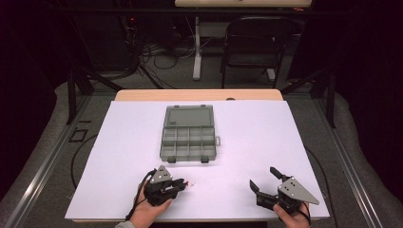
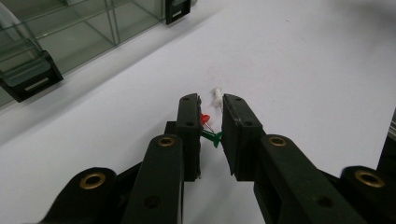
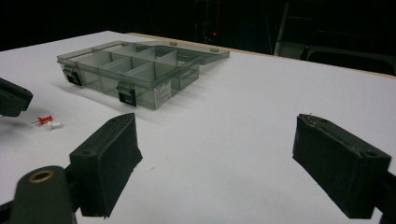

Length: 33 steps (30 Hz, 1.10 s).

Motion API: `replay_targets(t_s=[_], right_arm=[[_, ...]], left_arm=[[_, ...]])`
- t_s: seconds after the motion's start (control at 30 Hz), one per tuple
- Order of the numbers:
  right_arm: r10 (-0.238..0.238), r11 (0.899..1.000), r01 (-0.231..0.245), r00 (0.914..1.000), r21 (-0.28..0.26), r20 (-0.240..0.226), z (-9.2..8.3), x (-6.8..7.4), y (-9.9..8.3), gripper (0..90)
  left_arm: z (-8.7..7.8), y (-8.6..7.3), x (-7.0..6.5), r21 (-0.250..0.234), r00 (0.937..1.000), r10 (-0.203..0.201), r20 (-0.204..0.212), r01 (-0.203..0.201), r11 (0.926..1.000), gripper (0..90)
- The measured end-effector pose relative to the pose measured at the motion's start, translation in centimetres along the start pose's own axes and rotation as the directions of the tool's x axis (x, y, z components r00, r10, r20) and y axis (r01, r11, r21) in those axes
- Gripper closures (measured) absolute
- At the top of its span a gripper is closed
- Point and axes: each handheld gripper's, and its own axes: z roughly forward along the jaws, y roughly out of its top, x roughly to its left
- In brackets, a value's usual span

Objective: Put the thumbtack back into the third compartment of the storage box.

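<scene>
My left gripper [image 1: 183, 184] [image 2: 211, 105] rests low near the table's front edge, its jaws close together. A green pushpin [image 2: 212, 136] spans the narrow gap between the pads, and I read the gripper as shut on it. A red pushpin [image 2: 204, 119] [image 3: 45, 120] lies by the left pad. A white pushpin [image 2: 216, 95] [image 3: 54, 125] lies just past the tips. The right gripper [image 1: 263, 176] [image 3: 215, 126] stands open and holds nothing at the front right. An open, clear compartment box [image 1: 188, 137] [image 2: 70, 32] [image 3: 135, 70] sits mid-table.
A white sheet [image 1: 256, 133] covers the table. The box's lid lies flat behind it, and its black latches [image 2: 28, 77] face me. A dark chair [image 1: 254, 42] and cables stand beyond the far edge.
</scene>
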Motion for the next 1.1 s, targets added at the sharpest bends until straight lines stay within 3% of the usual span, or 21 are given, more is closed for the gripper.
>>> replay_targets(t_s=[0.27, 0.53, 0.67, 0.7, 0.73, 0.83, 1.1], right_arm=[[0.0, 1.0, 0.0, 1.0, 0.003, 0.001, 0.0, 0.0, 0.0, 13.9], [0.01, 1.0, -0.011, 0.9999, 0.007, 0.012, 0.3, 0.0, -0.1, 14.0], [0.011, 1.0, -0.011, 0.9999, 0.02, 0.001, 0.4, 0.1, -0.3, 13.9], [0.011, 1.0, -0.011, 0.9999, 0.02, 0.001, 0.4, 0.1, -0.3, 13.9], [0.011, 1.0, -0.011, 0.9999, 0.016, -0.001, 0.5, 0.2, -0.3, 14.0], [0.013, 1.0, -0.013, 0.9999, 0.018, -0.001, 0.4, 0.1, -0.3, 14.0], [0.016, 1.0, -0.016, 0.9998, 0.016, -0.008, 0.4, 0.1, -0.3, 14.0]], left_arm=[[-0.4, 0.2, 0.4, -0.017, 0.9998, -0.021, -0.004, 0.021, 0.9996, 77.5], [-0.7, 1.9, 1.2, -0.052, 0.9986, -0.052, -0.006, 0.052, 0.9973, 77.5], [-0.5, 4.4, 1.7, -0.06, 0.9986, -0.036, -0.039, 0.034, 0.9976, 77.5], [-0.5, 4.4, 1.7, -0.06, 0.9986, -0.036, -0.039, 0.034, 0.9976, 77.5], [-0.3, 5.6, 2.0, -0.064, 0.9977, -0.055, -0.038, 0.053, 0.9965, 77.5], [0.0, 7.3, 2.2, -0.059, 0.9972, -0.058, -0.047, 0.055, 0.9968, 77.6], [1.1, 10.7, 2.7, -0.042, 0.9955, -0.064, -0.07, 0.061, 0.9972, 77.6]])
